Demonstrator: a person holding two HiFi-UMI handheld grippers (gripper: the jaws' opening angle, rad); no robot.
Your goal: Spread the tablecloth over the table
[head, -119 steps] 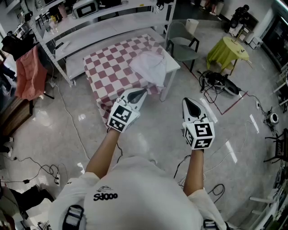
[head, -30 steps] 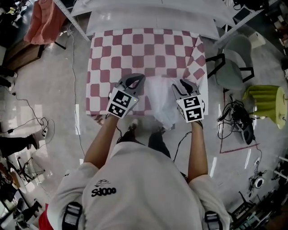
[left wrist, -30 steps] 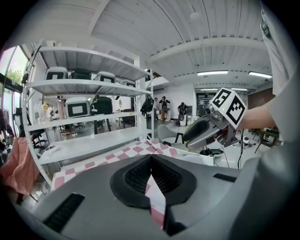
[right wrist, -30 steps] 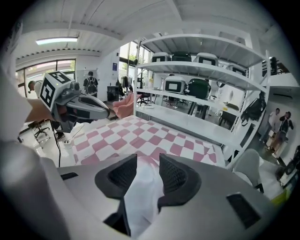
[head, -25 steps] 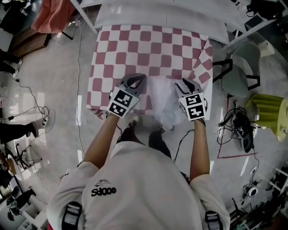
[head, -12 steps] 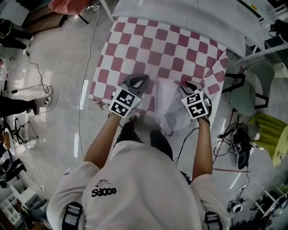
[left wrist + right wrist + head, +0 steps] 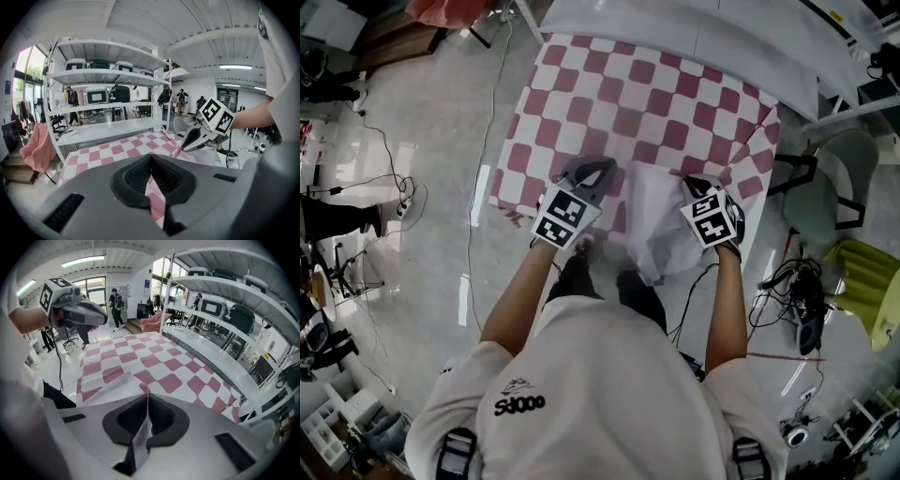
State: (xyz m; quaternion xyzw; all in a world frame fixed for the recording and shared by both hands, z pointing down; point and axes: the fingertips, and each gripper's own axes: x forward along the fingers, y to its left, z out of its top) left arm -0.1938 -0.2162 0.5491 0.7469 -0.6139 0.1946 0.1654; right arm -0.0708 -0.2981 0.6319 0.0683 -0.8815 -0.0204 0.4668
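A red-and-white checked tablecloth (image 7: 628, 94) lies over the table. Near its front edge a flap (image 7: 654, 225) is folded back, white underside up. My left gripper (image 7: 589, 174) is shut on the cloth's front edge left of the flap; a checked strip runs between its jaws (image 7: 151, 158). My right gripper (image 7: 697, 184) sits at the flap's right side. Its jaws have just been closing and are now shut on a white fold of the cloth (image 7: 146, 399). Each gripper shows in the other's view: the right gripper (image 7: 188, 139) and the left gripper (image 7: 96, 315).
A white shelf rack (image 7: 675, 28) stands right behind the table. To the right are a grey chair (image 7: 830, 187), a yellow-green stool (image 7: 874, 281) and cables on the floor (image 7: 797, 305). A pink cloth (image 7: 35, 145) hangs at the left. The person's legs are close to the table's front.
The right gripper has sunk onto the folded flap and shut on its edge. The left gripper has stayed on the front edge. The head view has shifted slightly.
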